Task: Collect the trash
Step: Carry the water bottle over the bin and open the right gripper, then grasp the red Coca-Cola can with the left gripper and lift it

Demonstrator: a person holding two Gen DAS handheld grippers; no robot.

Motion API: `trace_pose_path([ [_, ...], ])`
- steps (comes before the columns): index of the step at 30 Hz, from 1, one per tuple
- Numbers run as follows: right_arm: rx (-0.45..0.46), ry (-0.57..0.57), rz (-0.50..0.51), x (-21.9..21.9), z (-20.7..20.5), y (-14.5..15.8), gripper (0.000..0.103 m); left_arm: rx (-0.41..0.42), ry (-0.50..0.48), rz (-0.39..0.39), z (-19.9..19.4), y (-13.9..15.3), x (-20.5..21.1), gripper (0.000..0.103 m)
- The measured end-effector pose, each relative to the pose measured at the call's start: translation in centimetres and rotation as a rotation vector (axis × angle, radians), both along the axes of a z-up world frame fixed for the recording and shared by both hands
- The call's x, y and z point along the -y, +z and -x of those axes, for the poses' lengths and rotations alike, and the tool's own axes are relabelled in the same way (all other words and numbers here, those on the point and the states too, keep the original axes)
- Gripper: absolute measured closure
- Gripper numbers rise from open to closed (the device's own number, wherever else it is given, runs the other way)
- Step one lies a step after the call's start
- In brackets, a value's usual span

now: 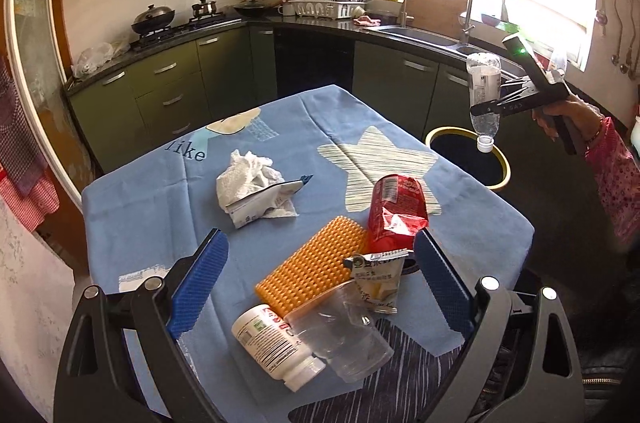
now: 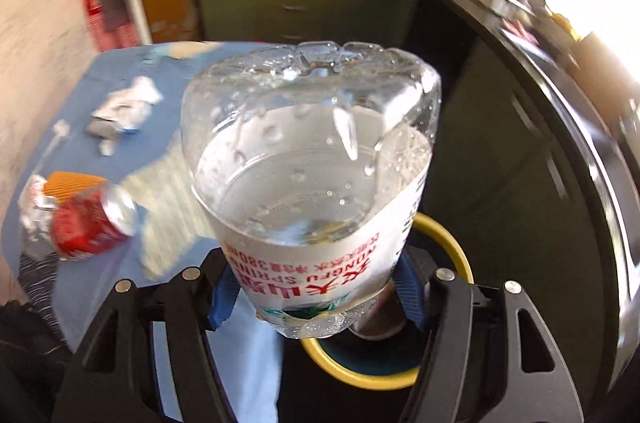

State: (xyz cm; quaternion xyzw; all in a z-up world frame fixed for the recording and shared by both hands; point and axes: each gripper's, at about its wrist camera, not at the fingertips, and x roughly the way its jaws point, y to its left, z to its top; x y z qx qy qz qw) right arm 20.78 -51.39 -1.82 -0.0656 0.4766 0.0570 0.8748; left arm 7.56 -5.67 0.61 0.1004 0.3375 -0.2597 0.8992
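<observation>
Kitchen table (image 1: 132, 191) under open, empty left gripper (image 1: 320, 287); right gripper (image 2: 316, 297) clamps bottle (image 2: 312, 159).

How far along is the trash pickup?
Nothing is clearly binned yet. In hand: the right gripper holds a water bottle cap-down over the yellow-rimmed bin. Left on the table: tissue wad, red can, pill bottle, plastic cup, wrappers. The left gripper is open.

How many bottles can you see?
2. A clear water bottle hangs upside down in the right gripper above the yellow-rimmed bin. A white pill bottle lies on the table near the front edge. More could be hidden inside the bin.
</observation>
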Motion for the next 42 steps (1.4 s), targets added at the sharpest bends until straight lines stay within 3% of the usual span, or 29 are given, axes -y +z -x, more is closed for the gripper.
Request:
trace_pose_path([
  [4, -0.051, -0.122, 0.011, 3.7, -1.5, -3.7, 0.040, -0.007, -0.046, -0.020, 0.1, -0.2, 2.1, 0.010],
  [6, -0.047, -0.184, 0.022, 5.2, -1.6, -4.7, 0.034, -0.015, -0.067, -0.028, 0.2, -0.4, 2.9, 0.010],
  [9, -0.024, -0.238, -0.061, 6.7, 0.3, -4.7, 0.033, -0.029, -0.097, -0.041, 0.3, -0.8, 4.1, 0.010],
  [19, 0.077, -0.307, -0.252, 3.5, 8.4, -4.6, 0.032, -0.105, -0.175, -0.067, -1.3, -2.5, 8.5, 0.010],
  [27, 0.063, -0.304, -0.349, 1.1, 12.0, -7.1, 0.029, -0.168, -0.239, -0.197, -4.0, -4.5, 14.9, 0.010],
  [33, 0.074, -0.317, -0.463, 1.1, 12.9, -8.6, 0.029, -0.266, -0.199, -0.277, -6.8, -7.6, 17.6, 0.010],
  [42, 0.100, -0.373, -0.475, 1.9, 13.4, -8.8, 0.028, -0.311, -0.119, -0.343, -9.0, -10.8, 18.3, 0.011],
])
